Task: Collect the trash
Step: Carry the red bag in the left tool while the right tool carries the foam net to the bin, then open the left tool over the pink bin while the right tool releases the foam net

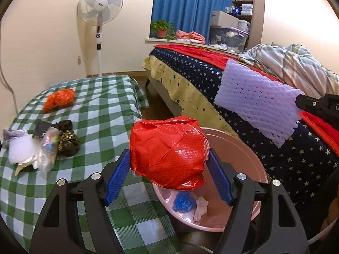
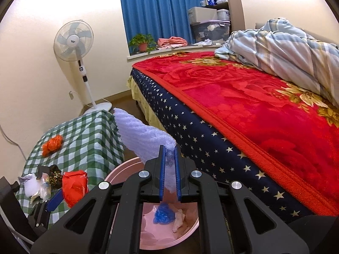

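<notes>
My left gripper [image 1: 169, 158] is shut on a crumpled red plastic bag [image 1: 167, 152] and holds it over the near rim of a pink basin [image 1: 250, 156]. The basin holds a blue wad [image 1: 184, 202] and a white scrap [image 1: 200, 208]. My right gripper [image 2: 170, 150] is shut on a white foam net sheet [image 2: 144, 133], held above the basin [image 2: 118, 171]; the sheet also shows in the left wrist view [image 1: 256, 103]. On the green checked table [image 1: 101, 105] lie an orange bag [image 1: 60, 99] and a pile of wrappers [image 1: 42, 144].
A bed [image 2: 243, 105] with a red blanket and starred navy skirt stands right of the basin. A standing fan [image 1: 99, 10] is against the far wall. A windowsill holds a potted plant [image 1: 162, 28] and pink cloth.
</notes>
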A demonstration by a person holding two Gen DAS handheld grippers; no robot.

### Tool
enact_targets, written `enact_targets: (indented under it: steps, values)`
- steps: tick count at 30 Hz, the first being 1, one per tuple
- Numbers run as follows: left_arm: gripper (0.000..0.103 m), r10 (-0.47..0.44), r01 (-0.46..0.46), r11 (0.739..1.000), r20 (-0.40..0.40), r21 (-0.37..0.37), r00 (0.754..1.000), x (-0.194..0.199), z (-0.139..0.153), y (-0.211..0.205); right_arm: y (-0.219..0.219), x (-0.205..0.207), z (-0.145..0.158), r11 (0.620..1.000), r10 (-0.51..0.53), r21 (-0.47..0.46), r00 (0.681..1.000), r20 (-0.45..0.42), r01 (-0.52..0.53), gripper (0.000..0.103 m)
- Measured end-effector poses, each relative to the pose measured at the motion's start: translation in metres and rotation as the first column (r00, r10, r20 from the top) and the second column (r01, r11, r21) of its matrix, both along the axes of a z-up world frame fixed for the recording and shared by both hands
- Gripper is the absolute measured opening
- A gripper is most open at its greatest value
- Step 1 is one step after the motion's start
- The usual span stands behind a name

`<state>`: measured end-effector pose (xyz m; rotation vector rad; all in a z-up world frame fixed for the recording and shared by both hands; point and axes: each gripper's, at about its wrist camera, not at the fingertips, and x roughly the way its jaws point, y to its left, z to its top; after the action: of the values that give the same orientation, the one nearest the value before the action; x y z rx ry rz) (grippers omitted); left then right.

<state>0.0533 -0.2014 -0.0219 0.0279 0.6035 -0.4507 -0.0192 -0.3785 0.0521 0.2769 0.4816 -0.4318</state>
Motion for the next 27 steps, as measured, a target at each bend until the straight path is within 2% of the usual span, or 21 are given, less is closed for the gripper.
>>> enact_targets:
  steps: [13,16,18,20,27]
  values:
    - [0.071,-0.012,0.012,1.0,-0.048,-0.002,0.999,0.009,-0.01,-0.013,-0.004,0.005,-0.004,1.0,-0.028,-0.008,0.999,-0.017,0.027,0.01]
    - [0.072,-0.038,0.036,0.999,-0.079,-0.022,0.996,0.012,-0.014,-0.015,-0.006,0.004,-0.004,0.999,-0.048,-0.015,0.999,-0.019,0.048,0.016]
    - [0.073,-0.032,0.031,0.999,-0.095,-0.011,0.995,0.013,-0.018,-0.016,-0.005,0.004,-0.003,0.999,-0.05,-0.019,0.998,-0.022,0.05,0.042]
    - [0.075,-0.026,0.025,1.0,-0.104,-0.01,0.994,0.014,-0.02,-0.014,-0.004,0.003,-0.002,0.998,-0.059,-0.033,0.998,-0.018,0.058,0.049]
    - [0.076,-0.01,0.009,1.0,-0.087,-0.015,0.996,0.011,-0.016,-0.004,-0.002,0.001,-0.002,0.998,-0.054,-0.03,0.998,-0.013,0.054,0.049]
